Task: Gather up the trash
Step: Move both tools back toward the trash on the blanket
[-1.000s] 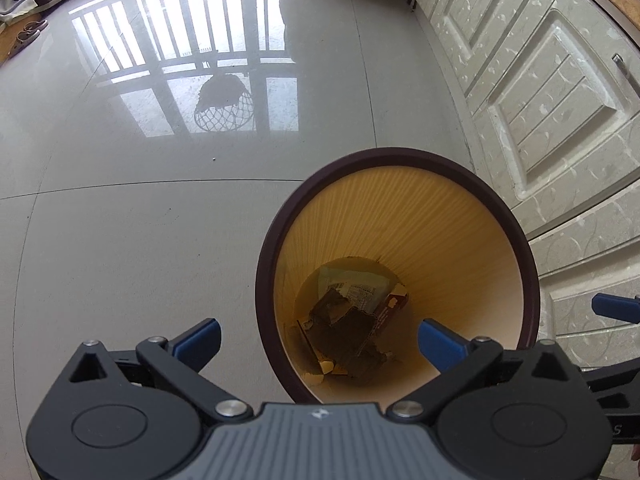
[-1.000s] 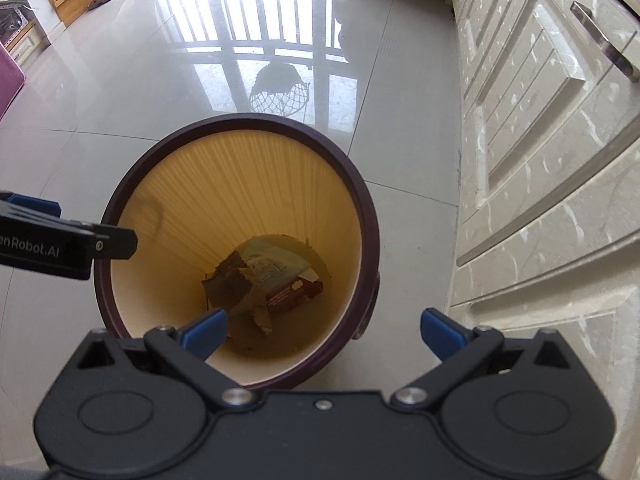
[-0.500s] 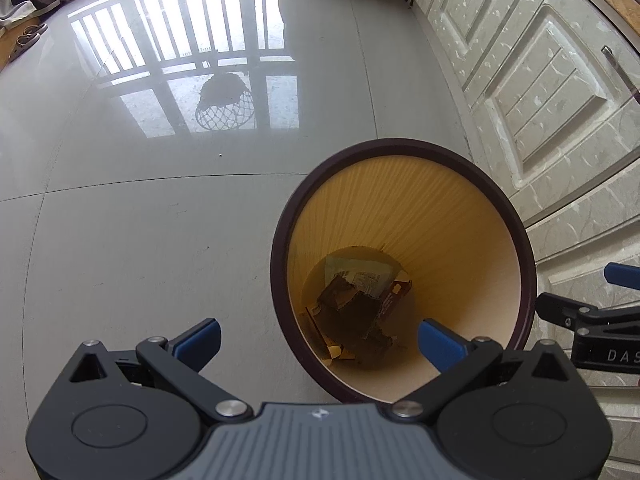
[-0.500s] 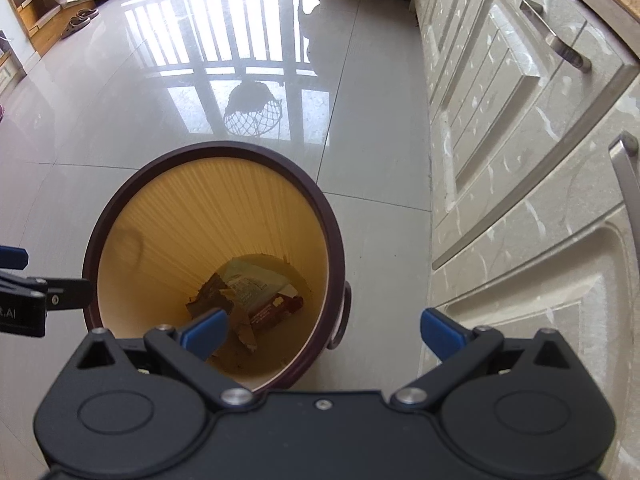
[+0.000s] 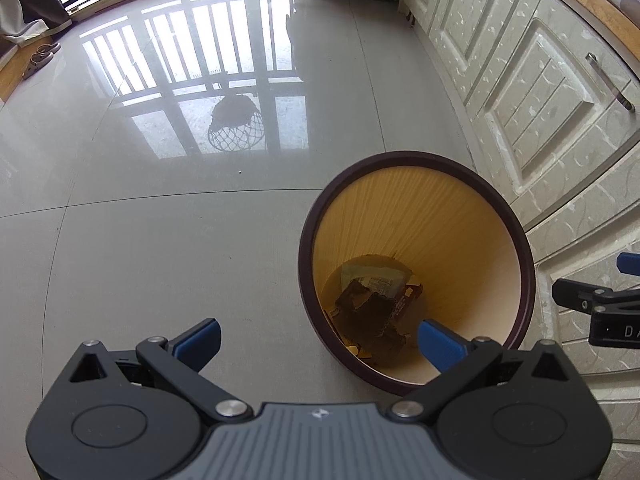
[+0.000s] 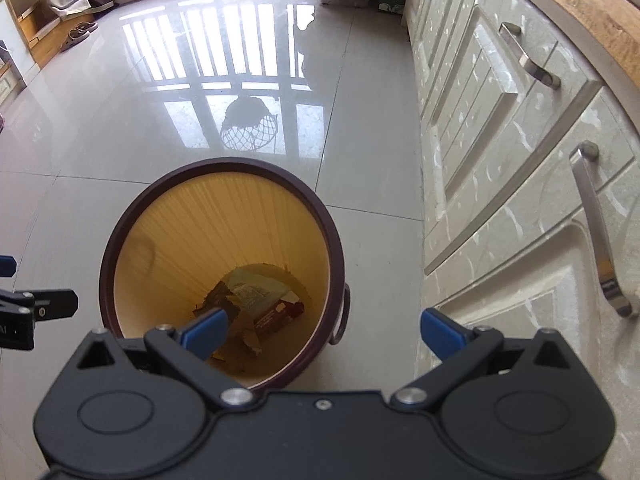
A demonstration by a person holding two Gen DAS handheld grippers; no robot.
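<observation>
Both hand-held grippers, left and right, gape empty above the bin beside cabinets.

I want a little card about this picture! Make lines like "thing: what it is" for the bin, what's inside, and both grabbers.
bin: round yellow-lined bin with dark brown rim, upright on the shiny grey tiled floor
inside: crumpled brown and green paper wrappers at the bottom
left gripper: open, empty
right gripper: open, empty
beside bin: cream cabinet doors with metal handles
</observation>
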